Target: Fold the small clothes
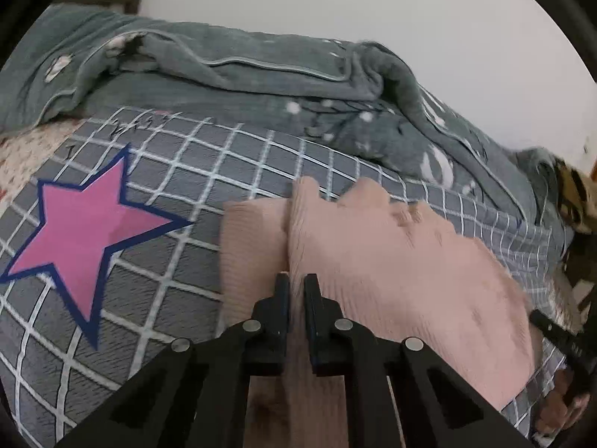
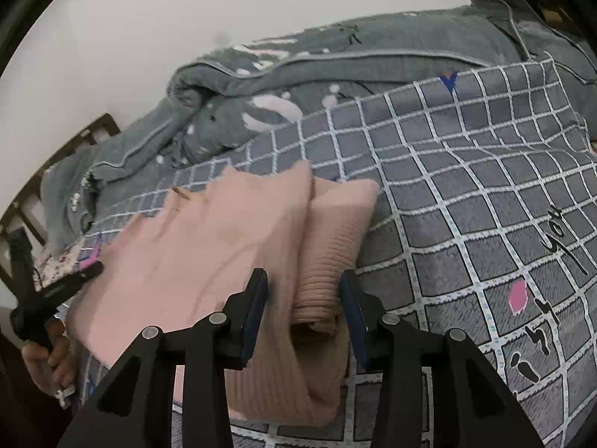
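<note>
Pink ribbed knit garment [image 1: 373,254] on grey checked bedsheet [image 1: 156,298], partly folded; sleeve at 3 o'clock still loose. Left gripper [image 1: 296,287] clenched on fabric ridge. Right gripper [image 2: 304,295] released, straddling sleeve cuff [image 2: 317,298].

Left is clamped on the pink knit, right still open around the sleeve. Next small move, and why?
Probably close the right gripper on the ribbed sleeve: its pads stand apart with the sleeve between them, unpressed, while the left gripper already pinches the pink sweater. Both ends held, the fold can start.
</note>
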### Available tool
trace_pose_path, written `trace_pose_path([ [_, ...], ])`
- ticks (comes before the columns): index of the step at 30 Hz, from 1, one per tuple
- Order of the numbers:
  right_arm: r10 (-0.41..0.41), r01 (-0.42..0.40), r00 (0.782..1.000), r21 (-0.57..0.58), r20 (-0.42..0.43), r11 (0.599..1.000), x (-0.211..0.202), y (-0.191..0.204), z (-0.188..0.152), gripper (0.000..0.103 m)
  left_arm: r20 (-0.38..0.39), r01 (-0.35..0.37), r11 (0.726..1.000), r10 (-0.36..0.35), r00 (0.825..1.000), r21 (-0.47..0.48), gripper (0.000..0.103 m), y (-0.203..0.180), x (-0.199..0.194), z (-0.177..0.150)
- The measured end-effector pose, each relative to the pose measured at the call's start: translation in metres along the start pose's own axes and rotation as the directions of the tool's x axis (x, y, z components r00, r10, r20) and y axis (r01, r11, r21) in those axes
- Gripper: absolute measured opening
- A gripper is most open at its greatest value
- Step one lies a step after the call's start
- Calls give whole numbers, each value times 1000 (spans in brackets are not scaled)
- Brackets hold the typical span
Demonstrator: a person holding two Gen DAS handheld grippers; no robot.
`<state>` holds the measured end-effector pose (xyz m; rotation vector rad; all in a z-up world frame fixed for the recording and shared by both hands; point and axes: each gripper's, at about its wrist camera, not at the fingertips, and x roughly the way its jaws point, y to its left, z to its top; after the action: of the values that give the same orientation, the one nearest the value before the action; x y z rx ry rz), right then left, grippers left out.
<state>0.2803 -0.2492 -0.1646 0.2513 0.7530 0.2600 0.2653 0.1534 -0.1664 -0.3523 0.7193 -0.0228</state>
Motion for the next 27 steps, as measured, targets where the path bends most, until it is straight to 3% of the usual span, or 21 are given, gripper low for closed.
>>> trace_pose_path([
  [5, -31, 30, 999, -17, -23, 999, 6, 3, -3, 45, -19, 22, 999, -23, 1000, -24, 12, 12, -5, -3],
  [9, -7, 7, 1000, 3, -28, 1000, 4, -1, -1, 47, -3, 36, 999, -36, 999, -17, 15, 16, -15, -10],
  [12, -8, 8, 999, 9, -42, 1000, 7, -2, -2, 49, -22, 51, 999, -51, 998, -14, 39, 18, -16, -13],
  [14, -11, 11, 999, 1, -50, 1000, 8, 0, -3, 50, -38, 73, 997, -73, 997, -7, 40, 19, -17, -16],
  [17, 11, -11, 999, 2, -51, 1000, 5, 1, -2, 55, -39, 94, 996, -94, 995, 8, 61, 20, -20, -19],
  [23, -10, 6, 996, -42, -91, 999, 7, 10, -7, 67, -100, 119, 993, -120, 988, -17, 62, 22, -12, -25],
  [27, -43, 37, 986, -41, -159, 998, 19, 6, -14, 68, -117, 125, 992, -128, 985, -31, 63, 23, -9, -27],
])
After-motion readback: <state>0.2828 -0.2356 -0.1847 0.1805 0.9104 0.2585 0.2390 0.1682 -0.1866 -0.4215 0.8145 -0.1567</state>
